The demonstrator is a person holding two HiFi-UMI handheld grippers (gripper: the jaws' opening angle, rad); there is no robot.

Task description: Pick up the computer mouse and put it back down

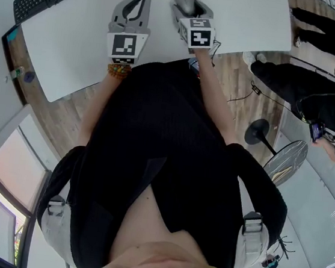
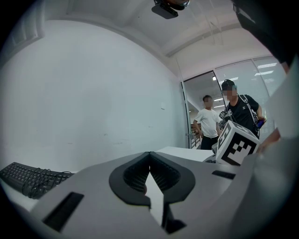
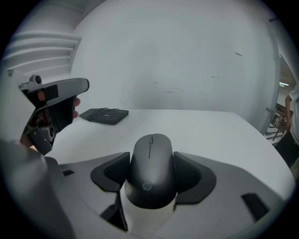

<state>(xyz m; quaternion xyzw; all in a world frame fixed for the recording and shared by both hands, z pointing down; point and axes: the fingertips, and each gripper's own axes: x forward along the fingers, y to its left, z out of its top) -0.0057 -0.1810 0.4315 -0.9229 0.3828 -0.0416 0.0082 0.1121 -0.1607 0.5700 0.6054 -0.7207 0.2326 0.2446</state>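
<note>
Right claw is pinching the mouse by its flanks, its long axis running straight out between the jaws, low over the white counter. Left claw is pressed together, empty, off to the side.

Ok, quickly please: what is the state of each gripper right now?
Left gripper: closed, holding nothing.
Right gripper: closed on the mouse.
</note>
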